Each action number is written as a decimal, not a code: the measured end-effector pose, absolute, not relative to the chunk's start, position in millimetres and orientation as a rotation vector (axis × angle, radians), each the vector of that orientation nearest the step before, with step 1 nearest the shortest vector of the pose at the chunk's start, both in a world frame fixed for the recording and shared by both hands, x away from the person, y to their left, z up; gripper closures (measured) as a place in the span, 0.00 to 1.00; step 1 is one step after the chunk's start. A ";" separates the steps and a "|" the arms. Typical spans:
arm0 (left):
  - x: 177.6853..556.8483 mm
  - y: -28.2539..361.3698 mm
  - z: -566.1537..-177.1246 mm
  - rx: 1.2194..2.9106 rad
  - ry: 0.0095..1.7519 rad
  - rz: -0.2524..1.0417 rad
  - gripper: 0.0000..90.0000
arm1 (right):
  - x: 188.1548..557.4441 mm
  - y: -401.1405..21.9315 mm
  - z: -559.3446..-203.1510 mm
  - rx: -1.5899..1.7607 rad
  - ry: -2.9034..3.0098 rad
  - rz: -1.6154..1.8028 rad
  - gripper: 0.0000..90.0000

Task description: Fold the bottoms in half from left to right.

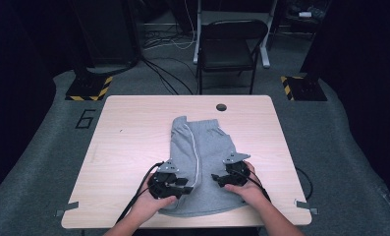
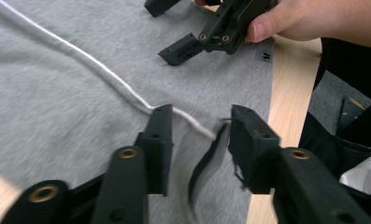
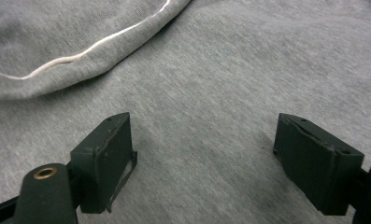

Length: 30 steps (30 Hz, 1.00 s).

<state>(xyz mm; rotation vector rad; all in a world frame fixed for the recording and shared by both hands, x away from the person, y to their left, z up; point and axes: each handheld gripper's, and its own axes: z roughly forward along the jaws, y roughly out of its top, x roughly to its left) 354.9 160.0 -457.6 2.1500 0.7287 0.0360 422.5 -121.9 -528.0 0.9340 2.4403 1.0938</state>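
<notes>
1. Item under work: a pair of grey shorts [image 1: 202, 162] lying flat on the worktop [image 1: 128, 147], waistband at the far end, leg hems at the person's edge. The long axis runs from the person straight away across the worktop. A white stripe [image 1: 196, 157] follows that axis down the middle of the cloth.

2. Left claw [image 1: 182, 183]: it sits over the near-left part of the shorts, just left of the stripe. In the left gripper view its jaws stand partly apart, with a raised fold of hem [image 2: 210, 161] rising between them, close against the right-hand jaw. The pads do not appear to press on it, so I judge this claw open, with the fold loose in the gap rather than gripped.

3. Right claw [image 1: 218, 179]: it sits over the near-right part of the shorts, across the stripe from the left claw. In the right gripper view its jaws are spread wide above flat grey cloth [image 3: 211, 107] and hold nothing.

4. Deciding relation: the stood-up fold of hem lies inside the left claw's own gap, at the near end of the stripe, whereas the right claw faces only smooth fabric. The left hand is clearly the nearer to a graspable edge.

5. Judgement: the next move likely calls for the left claw to close on that fold; the thin fold may slip out sideways before the pads meet it.
</notes>
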 end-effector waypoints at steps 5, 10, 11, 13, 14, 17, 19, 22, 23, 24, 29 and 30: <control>352.5 178.4 -457.8 2.140 0.750 0.104 0.57 | 421.8 -122.8 -524.1 0.951 2.442 1.075 0.34; 357.5 188.1 -465.7 2.137 0.787 0.127 0.56 | 416.5 -116.9 -513.5 0.970 2.464 1.104 0.43; 360.6 190.7 -467.9 2.134 0.804 0.139 0.56 | 414.3 -114.4 -510.9 0.947 2.462 1.112 0.44; 364.5 192.9 -469.6 2.129 0.813 0.142 0.56 | 408.5 -108.1 -506.6 0.924 2.463 1.108 0.46; 365.8 193.3 -470.3 2.125 0.818 0.143 0.56 | 406.1 -104.8 -505.3 0.908 2.461 1.106 0.46; 368.9 194.7 -472.2 2.122 0.834 0.148 0.55 | 397.6 -95.8 -503.2 0.874 2.487 1.078 0.46; 371.4 196.1 -473.4 2.132 0.831 0.167 0.55 | 390.0 -88.3 -502.2 0.878 2.497 1.080 0.46; 375.6 197.7 -475.1 2.129 0.847 0.182 0.54 | 381.1 -79.7 -500.5 0.841 2.509 1.079 0.46; 377.7 198.9 -475.2 2.127 0.848 0.180 0.54 | 376.9 -76.0 -499.9 0.846 2.511 1.086 0.46; 377.7 198.9 -475.2 2.127 0.848 0.180 0.54 | 376.9 -76.0 -499.9 0.846 2.511 1.086 0.46; 390.7 202.8 -476.3 2.101 0.886 0.182 0.54 | 361.2 -64.4 -505.4 0.809 2.549 1.103 0.44; 393.4 203.1 -476.1 2.092 0.898 0.182 0.53 | 359.1 -63.2 -506.6 0.815 2.552 1.096 0.44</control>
